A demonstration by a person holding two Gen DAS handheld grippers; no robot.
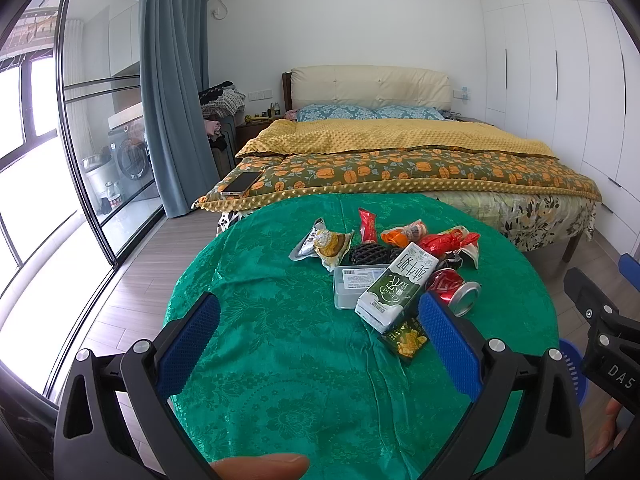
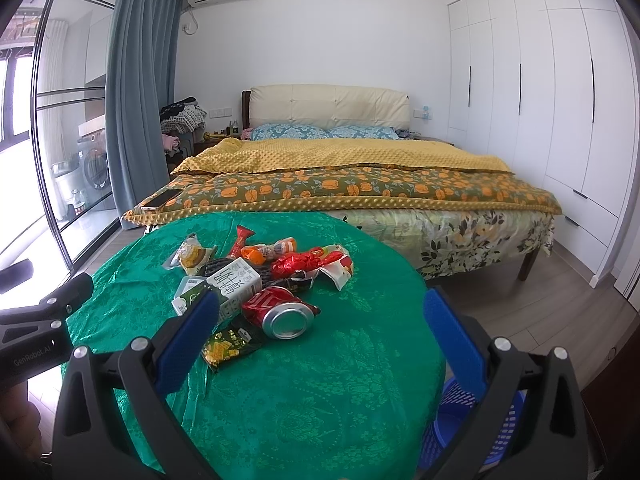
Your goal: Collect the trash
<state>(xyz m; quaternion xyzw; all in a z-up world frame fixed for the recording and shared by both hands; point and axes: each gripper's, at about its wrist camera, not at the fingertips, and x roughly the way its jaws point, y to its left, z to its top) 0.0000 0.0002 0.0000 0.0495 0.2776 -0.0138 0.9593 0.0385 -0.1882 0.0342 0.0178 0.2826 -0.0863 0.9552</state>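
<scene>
Both my left tongs [image 1: 320,344] and right tongs [image 2: 320,336] gape wide, holding nothing, short of the trash pile around the milk carton [image 1: 394,286] on the table [image 1: 260,280].

Bare tablecloth [image 2: 320,400] before trash pile [image 2: 256,292]

A table [image 1: 260,360] stands before the bed [image 1: 400,148]. On the table, the carton [image 1: 394,284] lies on a box [image 1: 352,280], the can [image 1: 454,290] right of it, a packet [image 1: 406,338] before it. A basket [image 2: 460,428] stands right of the table.
</scene>
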